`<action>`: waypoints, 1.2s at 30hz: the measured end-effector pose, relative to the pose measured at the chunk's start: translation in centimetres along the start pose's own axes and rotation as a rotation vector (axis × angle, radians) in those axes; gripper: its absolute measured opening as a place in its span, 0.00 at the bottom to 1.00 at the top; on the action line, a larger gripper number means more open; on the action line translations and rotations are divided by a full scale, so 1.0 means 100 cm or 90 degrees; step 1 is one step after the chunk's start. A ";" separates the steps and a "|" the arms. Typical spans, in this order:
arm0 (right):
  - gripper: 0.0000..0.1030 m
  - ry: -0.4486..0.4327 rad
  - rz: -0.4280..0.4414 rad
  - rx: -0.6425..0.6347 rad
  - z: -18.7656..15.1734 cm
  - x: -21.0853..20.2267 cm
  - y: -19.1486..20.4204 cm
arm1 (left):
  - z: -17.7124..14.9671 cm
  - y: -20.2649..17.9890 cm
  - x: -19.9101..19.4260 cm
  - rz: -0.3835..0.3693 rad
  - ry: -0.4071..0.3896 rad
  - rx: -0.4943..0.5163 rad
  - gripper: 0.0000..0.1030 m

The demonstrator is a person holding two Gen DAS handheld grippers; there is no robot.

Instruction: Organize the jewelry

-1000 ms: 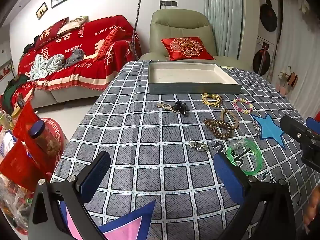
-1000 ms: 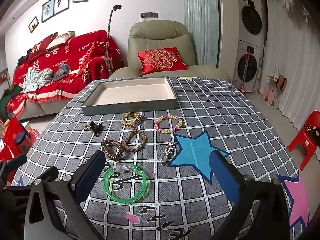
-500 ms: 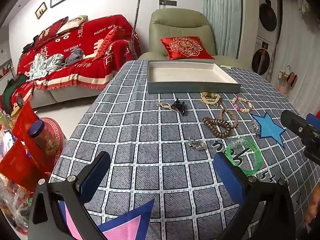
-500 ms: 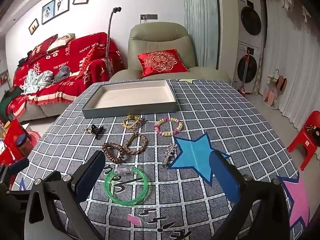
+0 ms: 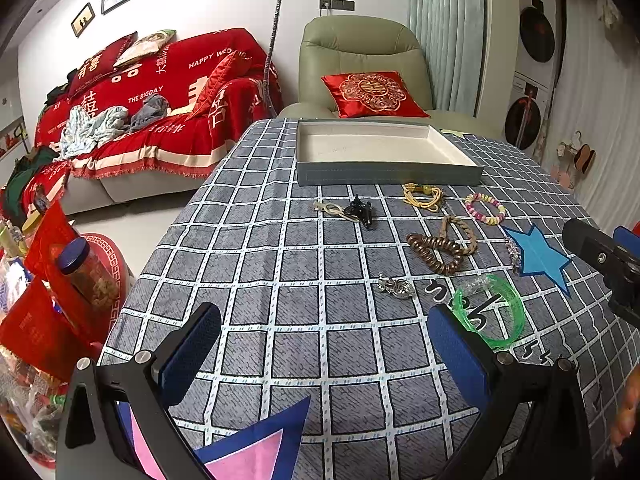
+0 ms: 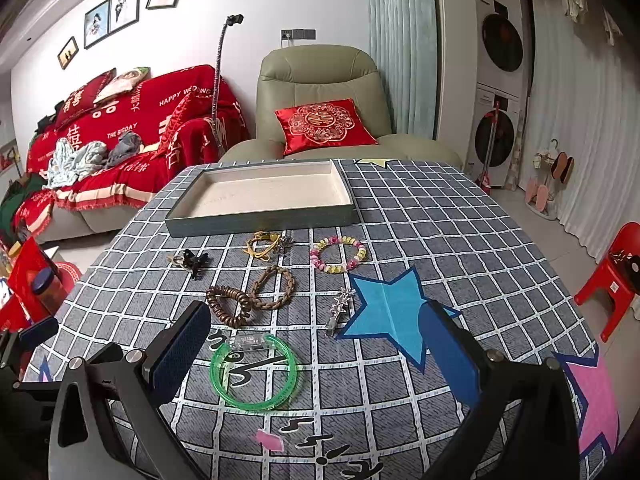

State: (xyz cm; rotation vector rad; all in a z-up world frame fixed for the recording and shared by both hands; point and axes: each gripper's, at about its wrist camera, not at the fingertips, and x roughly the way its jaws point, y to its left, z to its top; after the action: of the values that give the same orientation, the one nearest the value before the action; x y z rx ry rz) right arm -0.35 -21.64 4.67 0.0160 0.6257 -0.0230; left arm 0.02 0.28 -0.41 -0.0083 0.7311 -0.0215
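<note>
Silver charm [image 5: 395,286]: left view only

A shallow rectangular grey tray with a cream lining [image 6: 260,194] sat empty at the far side. Just before its near wall lay a tangled yellow cord bracelet [image 6: 262,245] and a pastel beaded bracelet [image 6: 338,254], with a black claw hair clip [image 6: 195,261] to the left. Nearer lay a brown spiral hair tie [image 6: 228,306] touching a braided tan rope bracelet [image 6: 274,287], a silver star-tipped hair clip [image 6: 339,310], and a translucent green plastic bangle [image 6: 254,372], flat. A small silver brooch [image 5: 394,286] lay beside the bangle.
</note>
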 end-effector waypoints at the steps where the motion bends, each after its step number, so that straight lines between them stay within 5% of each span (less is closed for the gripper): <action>1: 1.00 0.000 0.000 -0.001 0.000 0.000 0.000 | 0.000 0.000 0.000 0.000 0.000 0.000 1.00; 36: 1.00 -0.002 0.000 -0.001 -0.001 -0.001 0.001 | 0.005 0.001 -0.006 0.007 -0.015 0.000 1.00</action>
State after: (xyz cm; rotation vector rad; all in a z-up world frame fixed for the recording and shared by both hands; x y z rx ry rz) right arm -0.44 -21.51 4.65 0.0141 0.6226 -0.0217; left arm -0.08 0.43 0.34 -0.0044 0.7078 -0.0107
